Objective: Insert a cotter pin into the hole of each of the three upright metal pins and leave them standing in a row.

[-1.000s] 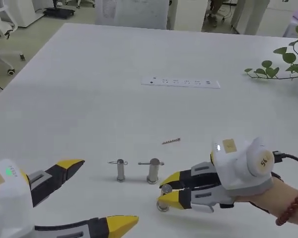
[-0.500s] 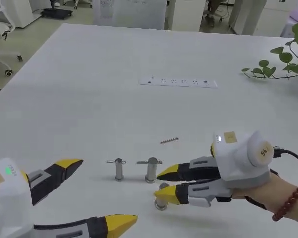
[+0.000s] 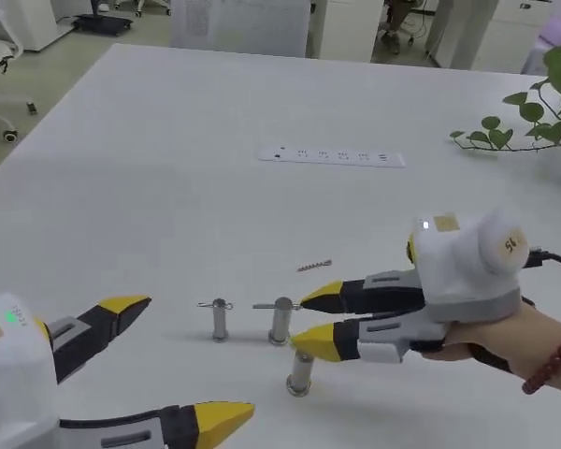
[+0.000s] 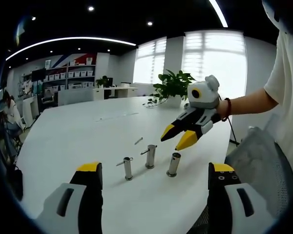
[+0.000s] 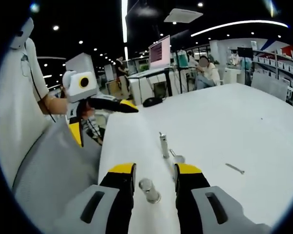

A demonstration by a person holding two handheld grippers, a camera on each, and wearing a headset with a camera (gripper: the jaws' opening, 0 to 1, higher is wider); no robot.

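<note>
A: Where are the metal pins?

B: All three stand upright on the white table [image 3: 168, 178]. The left pin [image 3: 220, 320] and the middle pin [image 3: 280, 322] stand side by side. The left cotter pin [image 3: 208, 305] and the middle cotter pin [image 3: 265, 306] each pass crosswise through the top of their pin. The third pin [image 3: 300, 372] stands nearer the person, out of line with those two.

A: And the other cotter pin?

B: The loose cotter pin [image 3: 314, 266] lies flat beyond the middle pin, apart from it. A power strip [image 3: 332, 156] lies farther back.

A: The grippers?

B: The right gripper [image 3: 314, 318] hovers just above the third pin, clear of it, jaws parted around nothing. The left gripper [image 3: 183, 360] sits left of the pins, jaws spread wide.
</note>
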